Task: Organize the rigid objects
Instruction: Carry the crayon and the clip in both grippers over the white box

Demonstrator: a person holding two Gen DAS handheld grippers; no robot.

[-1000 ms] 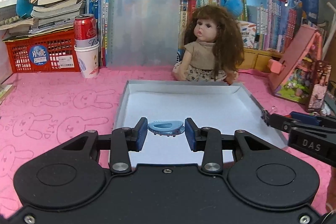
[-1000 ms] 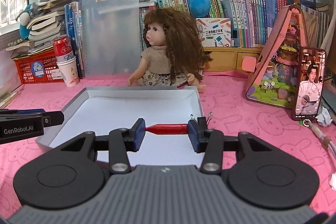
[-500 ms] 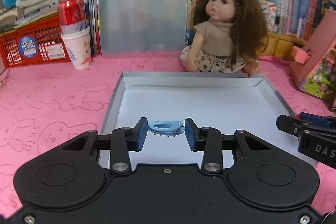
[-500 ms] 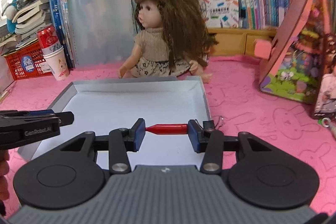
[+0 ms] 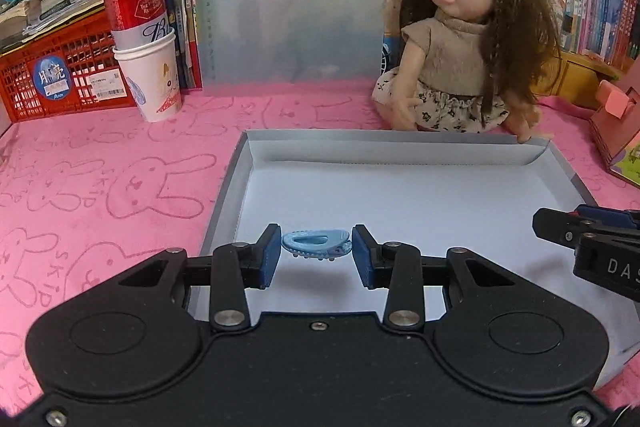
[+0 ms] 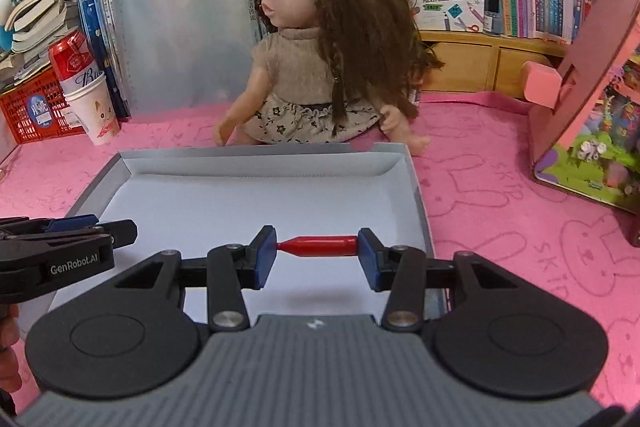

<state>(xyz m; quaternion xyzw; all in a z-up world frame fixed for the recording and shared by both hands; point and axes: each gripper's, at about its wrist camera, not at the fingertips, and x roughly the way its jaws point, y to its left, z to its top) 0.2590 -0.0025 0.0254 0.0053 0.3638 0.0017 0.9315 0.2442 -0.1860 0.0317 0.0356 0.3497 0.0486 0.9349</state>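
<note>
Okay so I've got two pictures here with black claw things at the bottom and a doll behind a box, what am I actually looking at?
These are two handheld grippers, one in each of a person's hands, each with a camera that looks forward along its two fingers. One picture comes from the left gripper, the other from the right gripper; each also shows the other at its edge. The left one is shut on a small blue hair clip. The right one is shut on a red pen-like piece, held end to end. Both hang over a shallow grey box with a white floor on a pink cloth. Behind it sits a doll, with a red can standing in a paper cup at the left.
</note>
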